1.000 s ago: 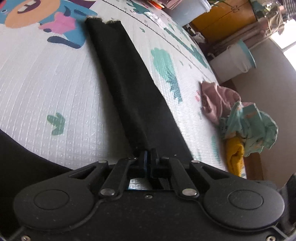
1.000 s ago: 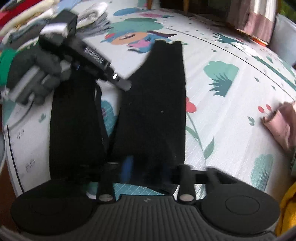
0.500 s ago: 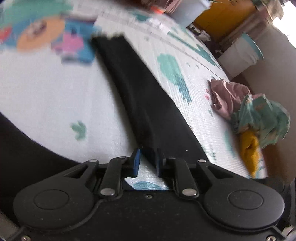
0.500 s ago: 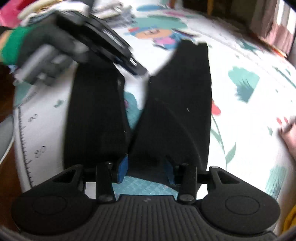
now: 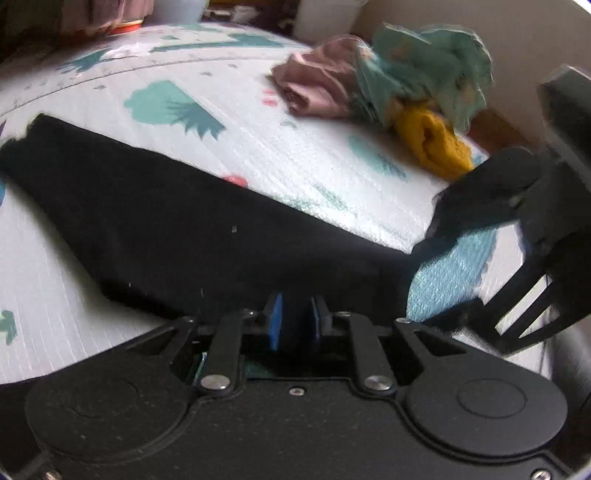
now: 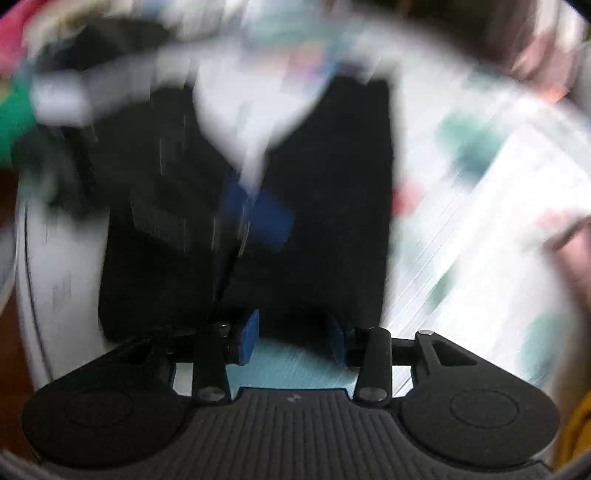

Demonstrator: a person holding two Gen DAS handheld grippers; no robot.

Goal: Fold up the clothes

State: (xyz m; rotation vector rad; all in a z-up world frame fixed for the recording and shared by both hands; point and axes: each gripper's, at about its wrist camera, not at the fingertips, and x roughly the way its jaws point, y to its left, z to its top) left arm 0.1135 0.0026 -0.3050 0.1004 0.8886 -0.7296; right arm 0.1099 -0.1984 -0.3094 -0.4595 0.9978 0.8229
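Note:
Black trousers (image 5: 177, 218) lie flat on a white play mat (image 5: 280, 147) with teal prints. In the left wrist view one leg stretches from the far left toward my left gripper (image 5: 295, 321), whose blue pads stand a little apart over the waist end. The right gripper shows at the right edge of that view (image 5: 532, 229), over the waist corner. In the blurred right wrist view both trouser legs (image 6: 332, 199) run away from my right gripper (image 6: 291, 336), which is open with its blue pads wide apart at the waistband. The left gripper (image 6: 258, 214) hovers over the crotch.
A heap of clothes lies at the mat's far right: a mauve garment (image 5: 317, 88), a teal one (image 5: 424, 70) and a mustard one (image 5: 432, 144). A white bucket (image 5: 325, 14) and furniture stand behind. The right wrist view is heavily motion-blurred.
My left gripper has opened off the trouser leg and swung right toward the waist. My right gripper has opened wider. Both views have shifted fast.

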